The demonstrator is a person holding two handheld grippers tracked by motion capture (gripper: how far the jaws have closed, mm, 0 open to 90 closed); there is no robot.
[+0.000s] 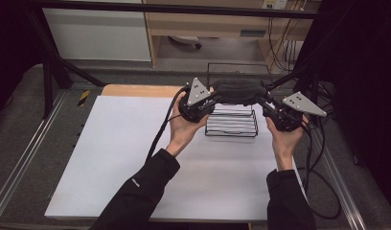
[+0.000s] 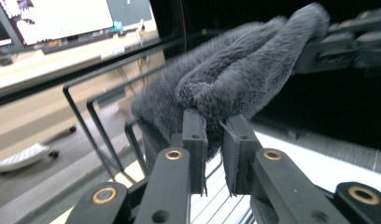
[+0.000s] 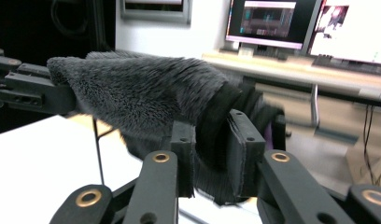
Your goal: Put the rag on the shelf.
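Stretching between the two grippers, a dark grey fluffy cloth [image 1: 240,92] hangs just above the black wire rack [image 1: 231,122] on the white surface [image 1: 112,158]; the left gripper [image 1: 209,101] has its fingers [image 2: 194,140] narrow on one end of the cloth, a fold of pile bunched between them; the right gripper [image 1: 269,106] has its fingers [image 3: 244,154] narrow on the other end, pinching the dark hem; the rack stands below and between both pairs of fingers.
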